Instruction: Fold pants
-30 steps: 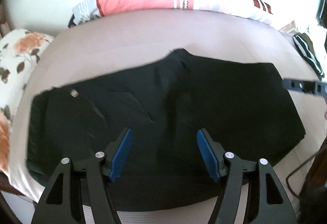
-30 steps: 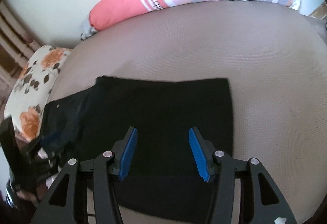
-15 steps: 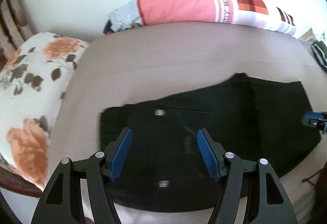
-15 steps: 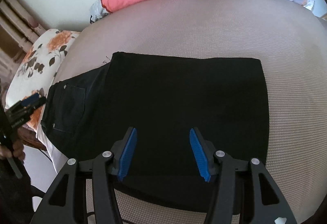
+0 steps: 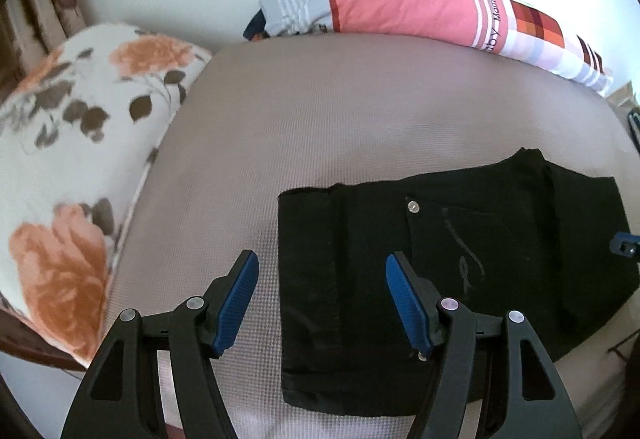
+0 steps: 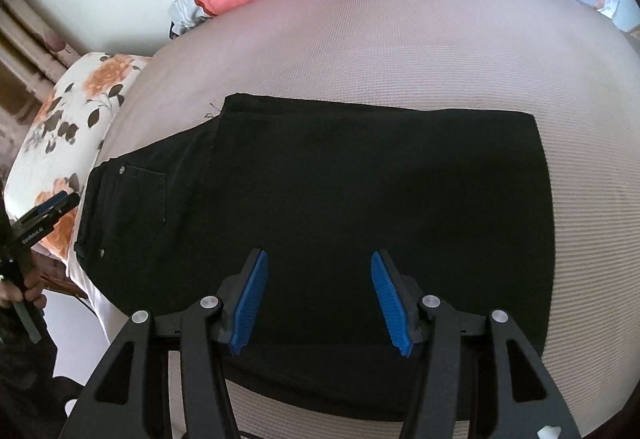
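On the taupe, finely ribbed mattress cover of the bed (image 6: 400, 51) lie the black folded denim pants (image 6: 340, 207), flat, waistband end with its riveted back pocket toward the white pillow with orange roses (image 5: 76, 159). Along the far edge against the white wall rests a long pink, striped and checked bolster pillow (image 5: 400, 7). Above the waistband edge hangs the left hand-held gripper (image 5: 322, 297), its blue pads spread with nothing between them. Over the middle of the near edge of the pants hangs the right hand-held gripper (image 6: 318, 301), likewise spread apart and empty; neither visibly touches the cloth.
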`<state>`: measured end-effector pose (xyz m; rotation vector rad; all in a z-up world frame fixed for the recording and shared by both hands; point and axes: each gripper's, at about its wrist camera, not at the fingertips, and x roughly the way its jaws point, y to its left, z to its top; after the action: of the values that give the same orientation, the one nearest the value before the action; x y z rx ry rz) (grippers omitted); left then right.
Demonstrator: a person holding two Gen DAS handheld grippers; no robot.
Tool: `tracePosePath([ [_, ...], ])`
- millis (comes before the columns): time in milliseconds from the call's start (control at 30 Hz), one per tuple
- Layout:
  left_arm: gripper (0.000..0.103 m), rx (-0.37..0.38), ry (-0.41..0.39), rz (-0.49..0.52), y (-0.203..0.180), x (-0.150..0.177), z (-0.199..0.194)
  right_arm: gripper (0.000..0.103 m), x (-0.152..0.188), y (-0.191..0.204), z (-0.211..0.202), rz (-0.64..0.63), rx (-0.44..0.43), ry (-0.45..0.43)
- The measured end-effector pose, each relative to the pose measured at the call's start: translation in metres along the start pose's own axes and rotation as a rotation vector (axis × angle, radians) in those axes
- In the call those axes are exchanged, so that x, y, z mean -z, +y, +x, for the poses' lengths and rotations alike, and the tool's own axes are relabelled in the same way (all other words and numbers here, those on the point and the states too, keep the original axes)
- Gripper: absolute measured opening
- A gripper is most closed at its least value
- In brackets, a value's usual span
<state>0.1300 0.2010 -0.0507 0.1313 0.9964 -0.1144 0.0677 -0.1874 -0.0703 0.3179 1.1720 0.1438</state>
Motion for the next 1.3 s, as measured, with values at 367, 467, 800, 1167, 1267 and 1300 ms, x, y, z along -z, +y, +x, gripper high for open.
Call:
tracePosePath([
  [367,0.067,0.299,0.093,-0.183,0.058,0.006,0.037,0.056,-0.006,0.010,-0.005,0.044,0.021,-0.031],
  [467,0.067,0.410,0.142,-0.228,0.072,0.006,0.052,0.056,-0.006,0.008,-0.005,0.066,0.033,-0.031],
  [800,0.067,0.746,0.305,-0.329,0.098,0.005,0.097,0.057,-0.012,0.012,0.006,0.089,0.063,-0.008],
  [1167,0.067,0.935,0.301,-0.375,0.099,-0.005,0.117,0.057,-0.027,0.040,0.026,0.042,0.105,0.046],
  [1267,0.067,0.964,0.280,-0.356,0.093,-0.004,0.118,0.059,-0.033,0.053,0.030,0.015,0.107,0.054],
  [1300,0.067,0.961,0.273,-0.346,0.091,-0.004,0.117,0.059,-0.034,0.056,0.032,0.006,0.107,0.057],
])
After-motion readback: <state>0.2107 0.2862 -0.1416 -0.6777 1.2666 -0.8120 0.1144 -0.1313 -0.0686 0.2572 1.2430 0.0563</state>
